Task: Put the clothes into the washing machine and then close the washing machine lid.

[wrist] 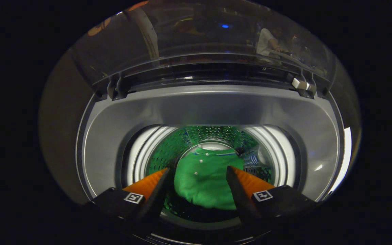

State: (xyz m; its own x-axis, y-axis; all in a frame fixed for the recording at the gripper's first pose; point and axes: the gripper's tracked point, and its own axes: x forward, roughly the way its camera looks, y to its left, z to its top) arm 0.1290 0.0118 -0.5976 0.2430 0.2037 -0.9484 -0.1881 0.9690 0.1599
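Hand-held gripper (197, 172) spread, empty, above drum (155, 154); green garment (204, 183) below, between fingers, probably loose; soft, light; lid (196, 44) open beyond; grasp at front edge.

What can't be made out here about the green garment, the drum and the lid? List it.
- Green garment: gripper view; its near edge sinks into shadow under the drum's rim, so its full extent is unclear.
- Drum bottom: covered by the garment.
- Lid: raised beyond the opening; reflections blur it and hide what lies behind.
- Tongs: open above the drum; whether they touch the cloth cannot be told.
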